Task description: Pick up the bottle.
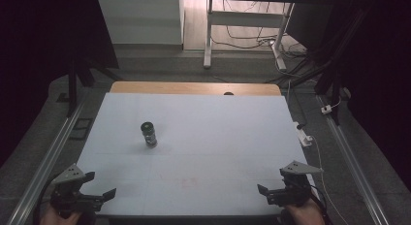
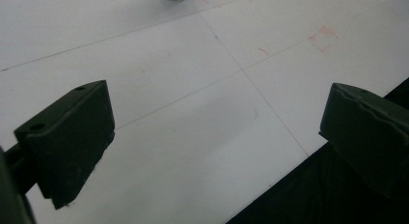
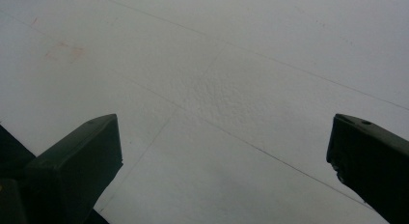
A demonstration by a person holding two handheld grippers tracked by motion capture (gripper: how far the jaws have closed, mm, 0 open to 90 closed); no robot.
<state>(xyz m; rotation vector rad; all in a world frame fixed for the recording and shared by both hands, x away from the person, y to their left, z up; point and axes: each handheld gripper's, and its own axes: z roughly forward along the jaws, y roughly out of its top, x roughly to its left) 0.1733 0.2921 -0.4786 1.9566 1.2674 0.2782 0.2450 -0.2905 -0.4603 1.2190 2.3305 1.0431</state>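
White table top (image 1: 218, 137), dark jar (image 1: 149, 134) upright mid-left, my left gripper (image 1: 92, 188) and right gripper (image 1: 271, 186) near corners, both wide open, empty.

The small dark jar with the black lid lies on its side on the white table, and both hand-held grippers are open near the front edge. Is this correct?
Not quite: the small dark jar with the black lid stands upright on the white table, as the high view shows. Both hand-held grippers, left and right, are open near the front edge.
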